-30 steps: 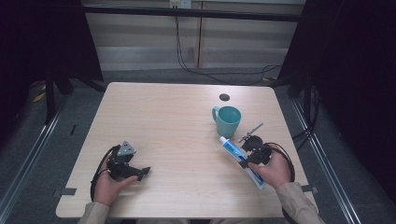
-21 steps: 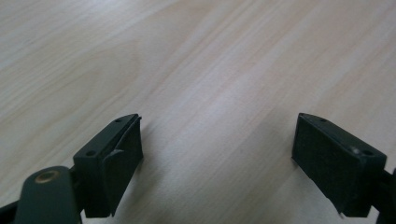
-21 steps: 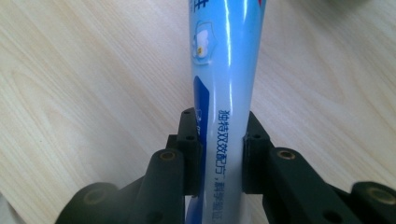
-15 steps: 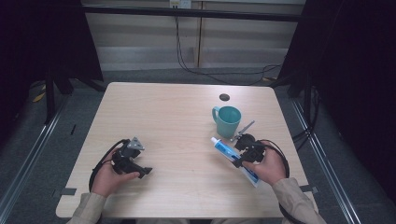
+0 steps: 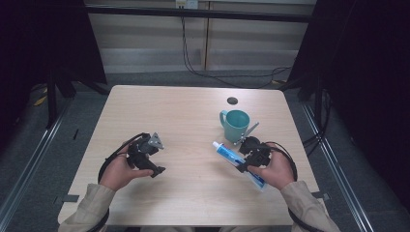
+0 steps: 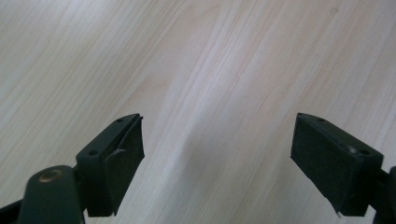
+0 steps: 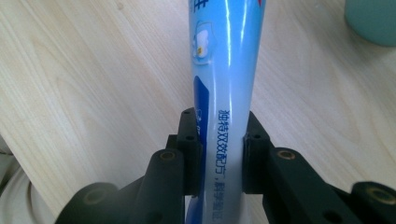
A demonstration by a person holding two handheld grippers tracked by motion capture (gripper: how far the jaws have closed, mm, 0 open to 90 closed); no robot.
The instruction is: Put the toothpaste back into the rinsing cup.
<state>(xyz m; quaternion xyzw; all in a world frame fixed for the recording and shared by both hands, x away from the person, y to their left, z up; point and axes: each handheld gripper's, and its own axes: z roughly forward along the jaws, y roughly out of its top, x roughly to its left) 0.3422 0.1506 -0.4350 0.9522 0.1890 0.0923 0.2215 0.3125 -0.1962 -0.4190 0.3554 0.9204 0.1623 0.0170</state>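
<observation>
- The right gripper (image 5: 244, 162) has its jaws closed tight on a blue and white toothpaste tube (image 5: 231, 157), which runs forward between them in the right gripper view (image 7: 227, 93).
- A teal mug (image 5: 236, 124) stands just beyond that gripper, near the tube's cap end.
- The left gripper (image 6: 219, 163) has its jaws spread wide, holding nothing, above bare wooden table (image 6: 210, 60).
- The left gripper (image 5: 150, 157) sits well apart from the tube, on the table's other side.

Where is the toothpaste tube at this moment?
In the high view the toothpaste tube is on the table's right side, just in front of the teal mug, clamped between the jaws of the right gripper.
</observation>
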